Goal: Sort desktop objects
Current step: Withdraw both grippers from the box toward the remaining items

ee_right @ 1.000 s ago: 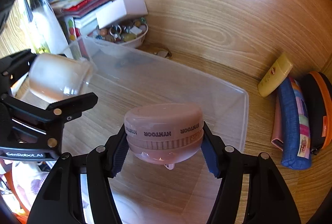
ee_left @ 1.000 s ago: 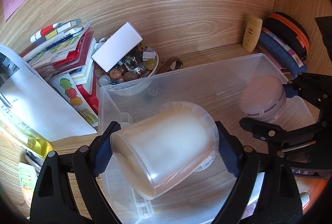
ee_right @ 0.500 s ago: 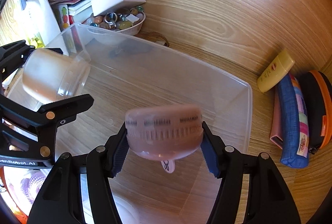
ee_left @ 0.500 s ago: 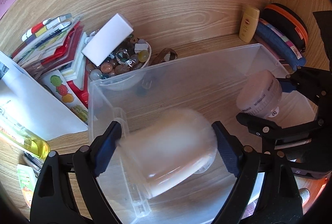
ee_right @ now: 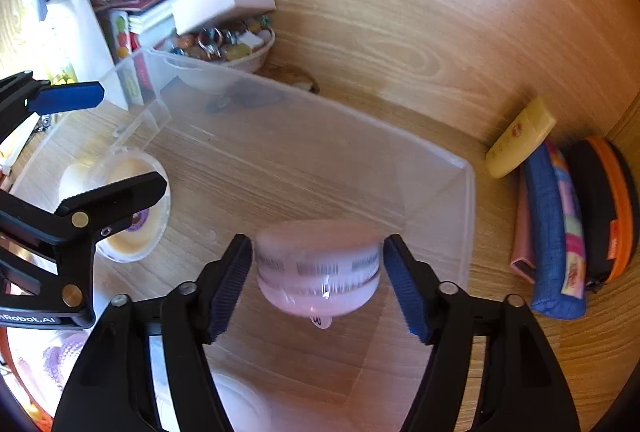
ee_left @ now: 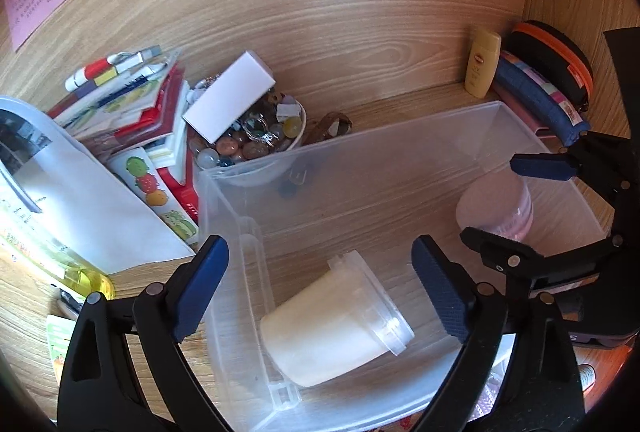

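Note:
A clear plastic bin [ee_left: 400,136] [ee_right: 468,192] sits on the wooden desk. A white frosted jar [ee_left: 332,320] lies on its side on the bin floor, also in the right wrist view [ee_right: 120,208]. My left gripper [ee_left: 320,288] is open above it, jaws wide apart and empty. A pink round jar [ee_right: 318,266] [ee_left: 496,208] is between my right gripper's [ee_right: 318,280] blue pads, blurred; the jaws stand slightly apart from its sides, open.
A bowl of beads [ee_left: 256,140] with a white box [ee_left: 230,100] on it and a stack of booklets [ee_left: 132,108] stand left of the bin. A yellow tube [ee_left: 482,62], blue pencil case [ee_left: 540,100] and orange-trimmed case [ee_left: 556,56] lie at right.
My left gripper opened and the white jar dropped onto the bin floor. My right gripper lowered the pink jar into the bin and its jaws have opened off it.

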